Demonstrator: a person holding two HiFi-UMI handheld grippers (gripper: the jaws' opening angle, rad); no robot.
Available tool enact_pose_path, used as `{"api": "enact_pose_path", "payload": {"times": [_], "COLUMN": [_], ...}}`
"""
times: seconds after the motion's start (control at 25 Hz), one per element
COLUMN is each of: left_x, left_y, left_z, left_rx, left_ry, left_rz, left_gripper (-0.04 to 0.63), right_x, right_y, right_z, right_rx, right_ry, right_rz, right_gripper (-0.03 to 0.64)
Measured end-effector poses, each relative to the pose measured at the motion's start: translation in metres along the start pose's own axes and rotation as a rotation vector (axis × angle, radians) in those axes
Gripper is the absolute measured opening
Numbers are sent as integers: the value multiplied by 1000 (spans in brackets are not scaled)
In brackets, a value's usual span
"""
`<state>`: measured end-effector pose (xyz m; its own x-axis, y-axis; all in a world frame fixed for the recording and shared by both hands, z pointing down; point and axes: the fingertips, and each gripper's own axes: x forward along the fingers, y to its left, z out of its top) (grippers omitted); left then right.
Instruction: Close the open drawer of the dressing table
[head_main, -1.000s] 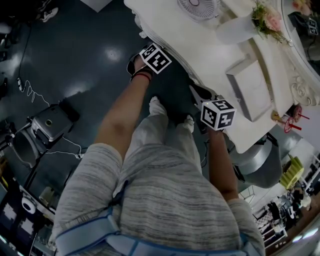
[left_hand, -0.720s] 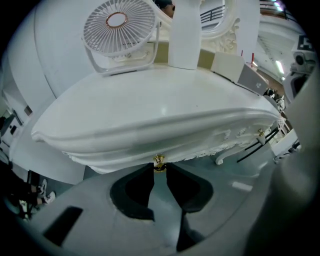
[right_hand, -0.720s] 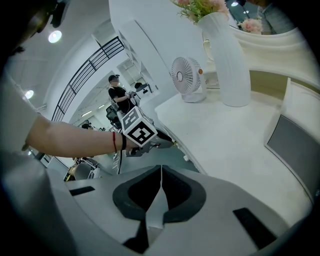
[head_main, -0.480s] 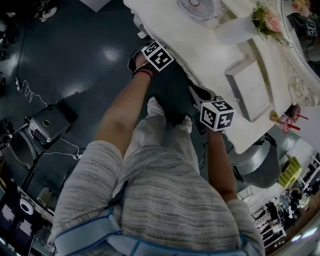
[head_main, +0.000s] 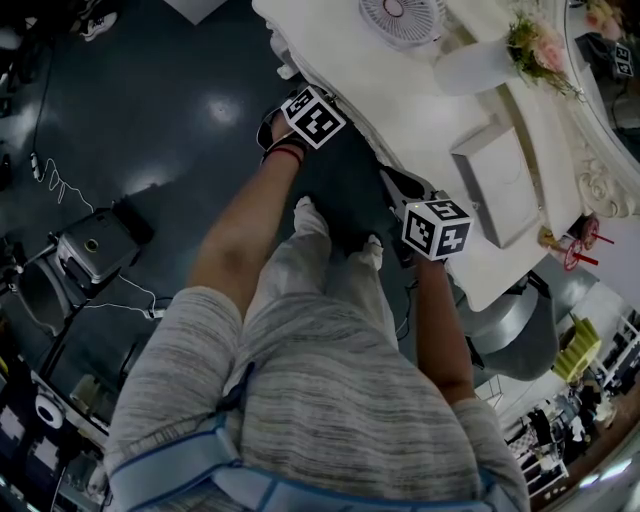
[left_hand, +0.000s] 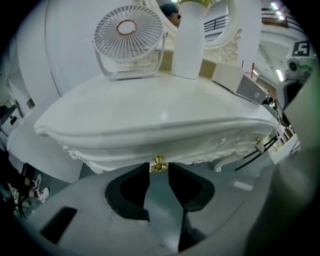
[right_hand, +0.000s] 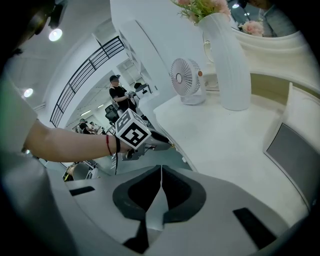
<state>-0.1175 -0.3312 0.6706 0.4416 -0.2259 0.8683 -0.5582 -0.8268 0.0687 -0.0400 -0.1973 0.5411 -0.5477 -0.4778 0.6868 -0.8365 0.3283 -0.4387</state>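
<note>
The white dressing table (left_hand: 165, 110) fills the left gripper view, its carved drawer front tucked under the tabletop's edge. A small gold drawer knob (left_hand: 159, 164) sits right at the tips of my left gripper (left_hand: 159, 172). Those jaws have just been opening and stand a little apart, with the knob in the gap and the pads not pressing on it. In the head view the left gripper (head_main: 335, 112) reaches to the table's front edge. My right gripper (right_hand: 160, 172) hangs shut and empty over the tabletop, to the right of the left one.
On the tabletop stand a white desk fan (left_hand: 129, 35), a tall white vase (left_hand: 190, 42) with flowers and a flat white box (head_main: 500, 180). The person's legs and shoes (head_main: 312, 215) are on the dark floor below the table. Equipment and cables lie at the left.
</note>
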Motion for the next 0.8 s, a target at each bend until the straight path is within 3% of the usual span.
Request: {"api": "enact_pose_path", "payload": {"times": [0.28,0.8], "left_x": [-32,-109], "left_y": [-7,-50], "left_z": [15,44], "left_rx": [-33,-163], "left_ry": [-116,-339], "left_rz": [11,-63], "left_gripper": [117,103], "right_x": [-1,-20], "right_y": [6,12], "right_z": [7,27], "right_rx": [-7,2], "right_ry": [-18,-125], "right_rz": [11,29], "right_gripper": [12,12]}}
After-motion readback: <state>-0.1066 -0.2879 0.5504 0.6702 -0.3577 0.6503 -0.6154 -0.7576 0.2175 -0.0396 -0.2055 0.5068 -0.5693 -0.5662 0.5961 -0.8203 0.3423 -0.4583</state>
